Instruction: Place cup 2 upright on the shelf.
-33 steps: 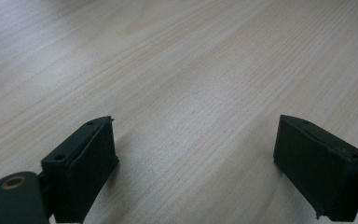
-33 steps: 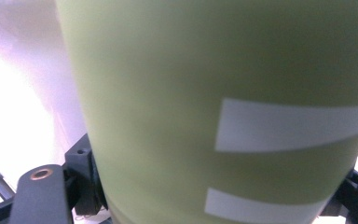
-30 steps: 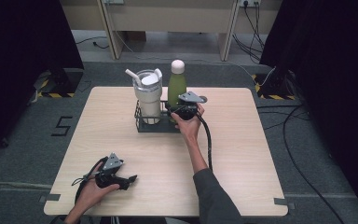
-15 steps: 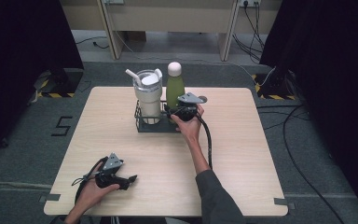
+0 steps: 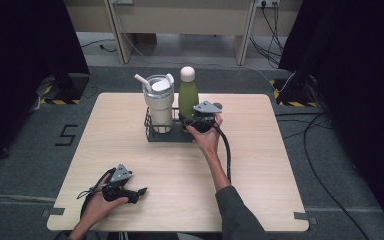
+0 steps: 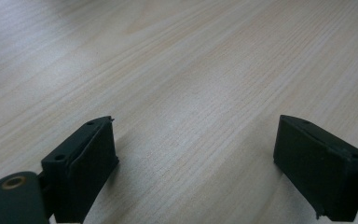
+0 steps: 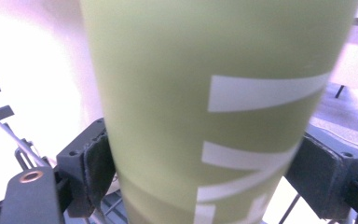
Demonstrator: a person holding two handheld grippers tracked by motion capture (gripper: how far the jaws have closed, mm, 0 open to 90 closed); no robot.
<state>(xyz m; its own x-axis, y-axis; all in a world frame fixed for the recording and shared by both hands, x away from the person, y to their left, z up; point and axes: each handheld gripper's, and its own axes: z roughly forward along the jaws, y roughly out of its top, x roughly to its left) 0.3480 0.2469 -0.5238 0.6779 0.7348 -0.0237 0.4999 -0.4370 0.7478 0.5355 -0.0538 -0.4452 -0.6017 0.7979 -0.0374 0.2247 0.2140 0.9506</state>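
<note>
A light wooden bench [image 5: 260, 165] carries a black wire rack [image 5: 152, 134] toward its far middle. Two drink containers stand upright in the rack: a pale tumbler [image 5: 159, 102] with a lid and a white straw on the left, and a green bottle [image 5: 188, 98] with a white cap just beside it on the right.

The right gripper [image 5: 192, 121] is held at the lower part of the green bottle, and the person's right hand [image 5: 206, 134] wraps around it from the near side, the forearm reaching across the bench from the bottom edge. In the right gripper view, the green bottle [image 7: 214, 107], marked with white stripes, sits between the two black jaws, and both pads [image 7: 99, 168] press against its sides, so this gripper is pinching the bottle. Thin wires of the rack [image 7: 14, 135] show at the lower left behind the jaw.

The left gripper [image 5: 139, 192] rests low over the near left corner of the bench, well apart from the rack, held by the left hand [image 5: 97, 205], with its cable looped beside it. In the left gripper view, its jaws stand spread wide with nothing between them, only bare wood grain of the bench [image 6: 191, 84] beneath.
</note>
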